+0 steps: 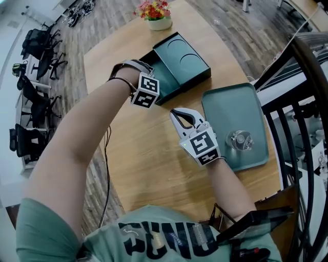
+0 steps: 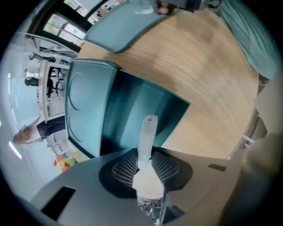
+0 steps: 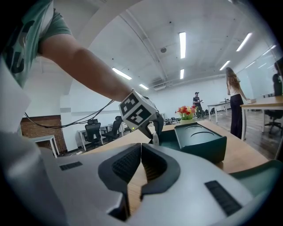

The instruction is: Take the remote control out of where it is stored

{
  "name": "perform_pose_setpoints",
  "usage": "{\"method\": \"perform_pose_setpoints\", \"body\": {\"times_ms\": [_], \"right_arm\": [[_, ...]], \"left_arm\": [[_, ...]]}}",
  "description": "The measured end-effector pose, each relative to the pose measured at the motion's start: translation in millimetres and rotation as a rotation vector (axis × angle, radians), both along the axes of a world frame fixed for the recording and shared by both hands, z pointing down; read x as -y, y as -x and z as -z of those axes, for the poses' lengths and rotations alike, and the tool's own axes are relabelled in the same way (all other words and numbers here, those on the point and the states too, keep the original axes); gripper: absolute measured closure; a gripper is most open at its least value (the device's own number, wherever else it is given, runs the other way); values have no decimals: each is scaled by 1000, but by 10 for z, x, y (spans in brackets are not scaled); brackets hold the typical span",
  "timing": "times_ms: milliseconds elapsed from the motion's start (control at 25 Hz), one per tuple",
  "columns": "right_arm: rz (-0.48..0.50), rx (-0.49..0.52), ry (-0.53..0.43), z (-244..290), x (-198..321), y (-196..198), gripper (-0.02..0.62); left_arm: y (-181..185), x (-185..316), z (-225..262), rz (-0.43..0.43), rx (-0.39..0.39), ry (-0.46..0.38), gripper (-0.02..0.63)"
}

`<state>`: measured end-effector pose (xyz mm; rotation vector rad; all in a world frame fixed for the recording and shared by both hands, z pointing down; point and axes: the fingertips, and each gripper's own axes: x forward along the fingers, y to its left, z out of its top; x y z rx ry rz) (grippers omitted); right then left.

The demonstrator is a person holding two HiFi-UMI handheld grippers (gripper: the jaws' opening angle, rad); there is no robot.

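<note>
Nearest the body, over the bare wood of the table (image 1: 148, 153): right gripper (image 3: 140, 148), jaws pressed together on nothing, pointing roughly level toward the box. Just beside it on the right, a teal tray (image 1: 225, 102) carrying one small glass piece (image 1: 240, 139).

Further out: left gripper (image 2: 146, 161) angled steeply down over the open drawer (image 2: 128, 110), jaws clamped on a slim pale remote (image 2: 147, 134). Remote standing up between the pads, its free end out over the drawer's teal inside. Hard to tell from either view whether that end is clear of the drawer floor. Nothing else visible in the drawer.

Behind the drawer, the teal box (image 1: 187, 59) with two round recesses in its lid. Beyond that, at the table's far edge, a pot of flowers (image 1: 154, 10).

Judged well along: drawer already pulled out, remote already gripped. Apparently left to do: bringing the remote fully up and away from the drawer walls, then setting it down somewhere open. Free table and tray space both near at hand. No sign yet of the right gripper taking part.
</note>
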<state>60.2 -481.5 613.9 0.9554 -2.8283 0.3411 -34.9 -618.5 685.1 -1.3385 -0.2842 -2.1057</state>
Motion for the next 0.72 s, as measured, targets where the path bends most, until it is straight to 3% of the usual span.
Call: {"method": "perform_pose_setpoints", "body": {"times_ms": [160,360,720], "right_arm": [[12,1,-7,67,-85,70,589],[3,18,-8,163,-145,71,589],[11,32,-51,803,-490,210,589]], "left_arm": [[-36,40,331,124,-168,-74,509],[-45,36,977,371,-457,-140,511],[589,-781,2339,774,-1041,-176,511]]}}
